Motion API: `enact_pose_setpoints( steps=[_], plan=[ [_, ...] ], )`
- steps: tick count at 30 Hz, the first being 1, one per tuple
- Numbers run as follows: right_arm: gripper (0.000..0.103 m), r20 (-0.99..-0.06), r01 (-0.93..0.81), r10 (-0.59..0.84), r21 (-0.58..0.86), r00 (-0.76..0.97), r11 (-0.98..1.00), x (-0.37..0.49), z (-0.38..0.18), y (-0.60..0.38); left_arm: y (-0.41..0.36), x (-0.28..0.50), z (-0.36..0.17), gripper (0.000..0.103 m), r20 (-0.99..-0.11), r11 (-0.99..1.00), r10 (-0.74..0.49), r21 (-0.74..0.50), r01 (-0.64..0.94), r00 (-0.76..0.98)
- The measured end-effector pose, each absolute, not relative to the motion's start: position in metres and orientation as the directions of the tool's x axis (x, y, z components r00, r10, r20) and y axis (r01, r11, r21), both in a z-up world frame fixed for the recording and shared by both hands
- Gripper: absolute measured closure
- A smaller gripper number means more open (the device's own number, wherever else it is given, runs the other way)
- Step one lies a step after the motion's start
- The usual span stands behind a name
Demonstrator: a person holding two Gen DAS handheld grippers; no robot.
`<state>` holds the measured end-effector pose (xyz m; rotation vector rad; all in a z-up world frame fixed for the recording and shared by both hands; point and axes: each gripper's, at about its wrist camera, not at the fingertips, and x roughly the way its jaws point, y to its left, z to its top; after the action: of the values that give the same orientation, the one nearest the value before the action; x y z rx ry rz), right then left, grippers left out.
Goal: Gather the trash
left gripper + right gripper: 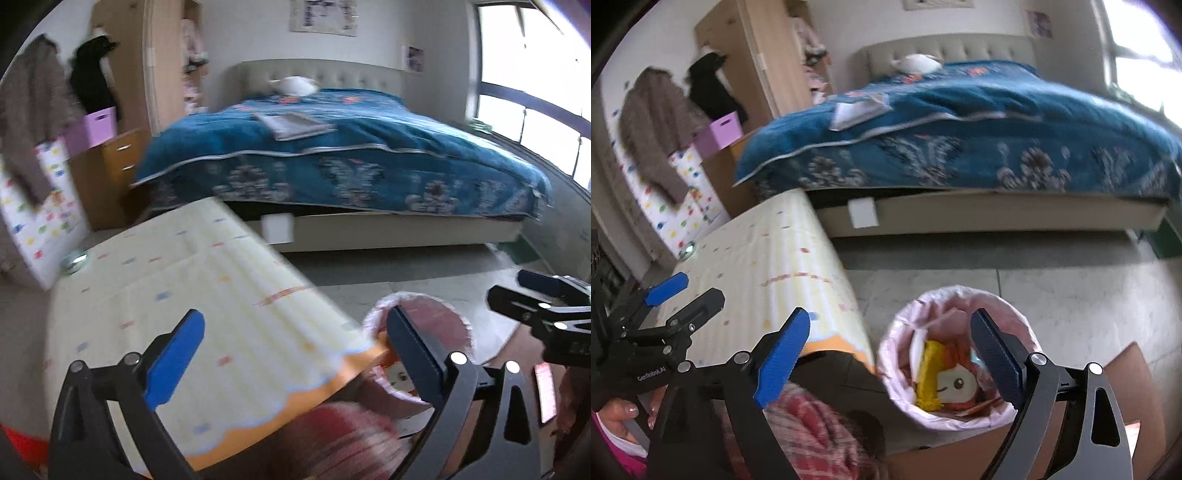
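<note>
A round trash bin (960, 354) lined with a pink bag stands on the floor beside the table; yellow, orange and white wrappers (945, 376) lie inside it. It also shows in the left wrist view (417, 354), partly hidden by my finger. My right gripper (890, 354) is open and empty, held above the bin's left rim. My left gripper (295, 354) is open and empty above the table's corner. The left gripper also shows in the right wrist view (683, 291), over the table's near edge.
A table with a pale yellow patterned cloth (207, 295) fills the left foreground. A bed with a blue quilt (351, 155) stands behind. A cardboard box (1137, 391) sits right of the bin. A small round shiny object (75, 261) lies at the table's far corner.
</note>
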<state>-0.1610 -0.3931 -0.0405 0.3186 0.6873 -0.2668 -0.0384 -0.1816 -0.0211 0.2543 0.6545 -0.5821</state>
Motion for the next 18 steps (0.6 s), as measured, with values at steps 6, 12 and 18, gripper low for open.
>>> enact_pose_setpoints(
  steps=[6,12,18],
  plan=[
    [0.011,-0.633,0.198,-0.047,0.171,0.773,0.965,-0.142,-0.014,-0.344,-0.105,-0.037,-0.004,0.007,-0.648,0.913,-0.289,0.034,0.406,0.704],
    [0.010,-0.619,0.084,0.033,0.159,0.785,0.984,-0.130,0.007,-0.297,-0.039,-0.042,0.006,0.007,-0.654,0.965,-0.173,0.037,0.259,0.736],
    [0.009,-0.612,-0.003,0.086,0.135,0.786,0.991,-0.121,0.026,-0.247,0.022,-0.055,0.018,0.007,-0.651,0.992,-0.065,0.041,0.121,0.756]
  ],
)
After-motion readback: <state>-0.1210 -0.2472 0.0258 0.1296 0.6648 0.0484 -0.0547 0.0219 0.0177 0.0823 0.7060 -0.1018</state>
